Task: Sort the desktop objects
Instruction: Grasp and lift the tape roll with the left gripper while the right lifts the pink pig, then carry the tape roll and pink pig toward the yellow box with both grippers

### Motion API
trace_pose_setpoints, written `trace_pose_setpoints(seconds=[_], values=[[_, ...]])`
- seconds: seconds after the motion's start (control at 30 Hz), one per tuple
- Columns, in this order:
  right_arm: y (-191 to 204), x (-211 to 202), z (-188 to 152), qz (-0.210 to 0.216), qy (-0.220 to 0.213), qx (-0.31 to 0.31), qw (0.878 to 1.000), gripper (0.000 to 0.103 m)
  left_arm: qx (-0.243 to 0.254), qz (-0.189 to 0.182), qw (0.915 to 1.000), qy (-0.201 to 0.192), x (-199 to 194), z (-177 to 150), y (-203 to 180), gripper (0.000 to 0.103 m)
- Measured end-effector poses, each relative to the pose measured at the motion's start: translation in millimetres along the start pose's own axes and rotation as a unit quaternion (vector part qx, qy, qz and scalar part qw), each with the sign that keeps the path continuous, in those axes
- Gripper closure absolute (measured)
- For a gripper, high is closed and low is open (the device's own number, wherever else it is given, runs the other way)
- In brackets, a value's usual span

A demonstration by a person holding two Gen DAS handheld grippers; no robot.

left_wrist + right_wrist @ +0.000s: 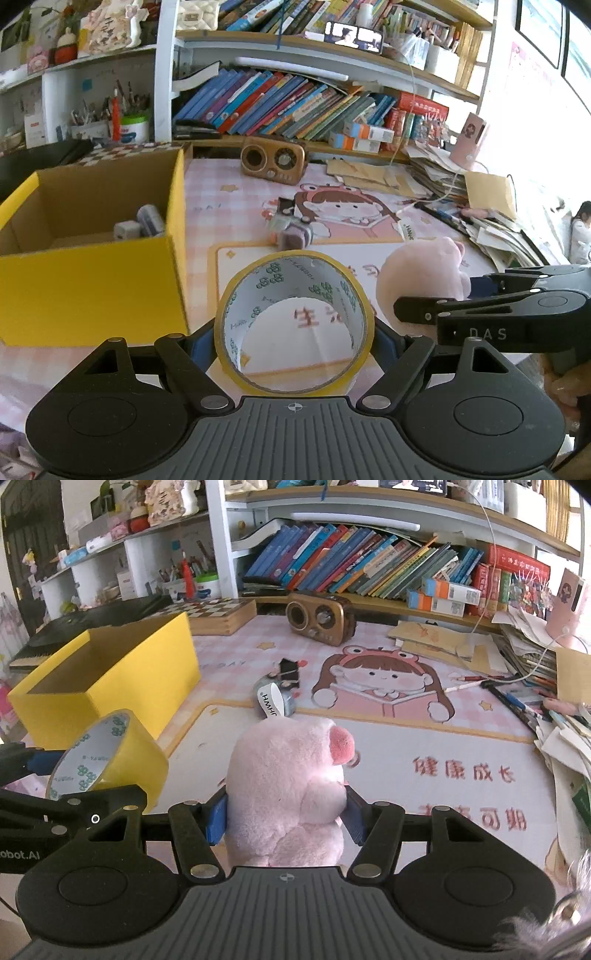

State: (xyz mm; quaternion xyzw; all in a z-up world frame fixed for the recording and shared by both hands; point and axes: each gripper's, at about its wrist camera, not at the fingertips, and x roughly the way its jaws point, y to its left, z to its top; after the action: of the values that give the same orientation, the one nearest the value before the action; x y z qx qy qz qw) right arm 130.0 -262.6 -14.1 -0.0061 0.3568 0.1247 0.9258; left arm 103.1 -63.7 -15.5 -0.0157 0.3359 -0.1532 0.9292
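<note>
— How do your hands sit?

— Both tilt down over the desk mat (424, 738). My left claw (295, 338) stands wide, its pads clamped on the yellow tape roll (293, 325), which is held on edge with its hole facing me. My right claw (284, 818), about half open, squeezes the pink plush pig (288, 790) at its sides.

— And beyond them?

— Ahead-left of the left claw sits the open yellow box (110, 258). Past both claws a small cluster of clips (280, 686) lies on the mat; farther off, a brown radio (321, 620).

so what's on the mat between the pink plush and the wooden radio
In the right wrist view, a small cluster: a black binder clip and a tape-like roll, between the pink plush and wooden radio.
</note>
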Motion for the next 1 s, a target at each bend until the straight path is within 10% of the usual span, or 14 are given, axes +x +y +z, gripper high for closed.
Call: trace_pose_setpoints(seconds=[1.0], values=[[129.2, -36.0, -66.0, 0.039, 0.042, -0.029, 0.998, 0.045, -0.038, 0.021, 0.9989, 0.018, -92.7, -77.7, 66.7, 0.020]])
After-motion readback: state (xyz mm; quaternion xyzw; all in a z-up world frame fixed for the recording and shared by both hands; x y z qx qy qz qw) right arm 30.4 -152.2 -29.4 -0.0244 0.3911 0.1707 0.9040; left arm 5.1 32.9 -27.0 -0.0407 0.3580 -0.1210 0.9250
